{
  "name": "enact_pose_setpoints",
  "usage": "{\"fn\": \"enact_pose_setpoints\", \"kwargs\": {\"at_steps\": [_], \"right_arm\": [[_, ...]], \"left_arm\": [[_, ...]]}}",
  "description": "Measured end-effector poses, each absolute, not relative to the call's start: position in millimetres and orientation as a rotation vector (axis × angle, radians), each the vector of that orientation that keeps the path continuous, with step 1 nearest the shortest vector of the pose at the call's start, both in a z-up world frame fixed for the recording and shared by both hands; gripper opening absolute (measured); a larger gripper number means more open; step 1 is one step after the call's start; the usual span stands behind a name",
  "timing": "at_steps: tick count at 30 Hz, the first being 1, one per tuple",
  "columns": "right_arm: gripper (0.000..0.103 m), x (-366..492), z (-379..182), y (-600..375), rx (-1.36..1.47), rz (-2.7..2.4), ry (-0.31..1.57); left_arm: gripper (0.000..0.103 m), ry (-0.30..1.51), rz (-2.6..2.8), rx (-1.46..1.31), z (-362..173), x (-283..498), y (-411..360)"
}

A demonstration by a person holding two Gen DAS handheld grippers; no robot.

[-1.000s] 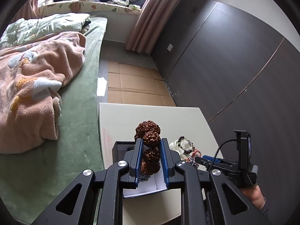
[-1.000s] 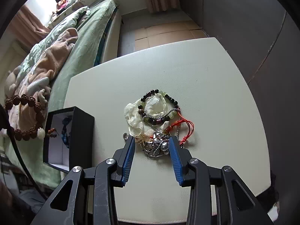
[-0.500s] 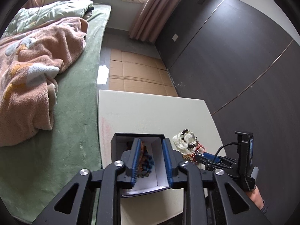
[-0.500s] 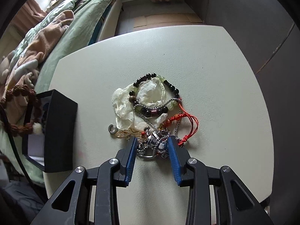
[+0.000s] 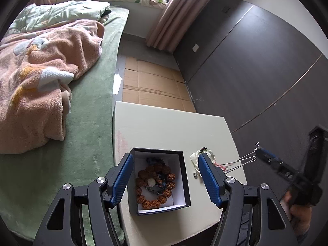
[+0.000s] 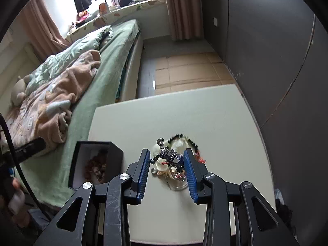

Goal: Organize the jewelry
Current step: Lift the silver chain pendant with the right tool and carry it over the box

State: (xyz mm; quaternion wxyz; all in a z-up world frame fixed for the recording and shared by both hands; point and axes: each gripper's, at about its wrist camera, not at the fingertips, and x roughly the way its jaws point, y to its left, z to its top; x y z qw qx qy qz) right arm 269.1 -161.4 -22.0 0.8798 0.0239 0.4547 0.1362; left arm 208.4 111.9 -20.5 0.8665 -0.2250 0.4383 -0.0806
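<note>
A black box with a white lining stands near the table's left edge. A brown seed-bead bracelet lies inside it with some darker pieces. My left gripper is open and empty above the box. My right gripper holds a silver charm chain between its blue pads, lifted above the jewelry pile; its chains stretch taut in the left wrist view. The pile holds a black bead bracelet, red cord and a white plastic bag. The box also shows in the right wrist view.
The white table stands beside a bed with a green sheet and a pink blanket. A dark wall panel runs along the right. A small ring lies by the pile.
My left gripper lowered the brown bracelet into the box, opened and let it go. My right gripper closed on the silver chain and lifted it off the pile.
</note>
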Motion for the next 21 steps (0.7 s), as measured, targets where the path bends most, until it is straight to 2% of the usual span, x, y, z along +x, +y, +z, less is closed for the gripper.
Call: {"fn": "enact_pose_setpoints", "kwargs": {"at_steps": [8,21], "right_arm": [[0.034,260.8,54.7,-147.7,0.019,0.303,0.811],[0.034,227.7,143.6,-100.8,-0.039,0.356,0.628]], "left_arm": [[0.067,0.897,-0.169,-0.486,-15.9,206.0,115.7],[0.067,0.864,-0.147,-0.509,-10.0,201.2,128.5]]}}
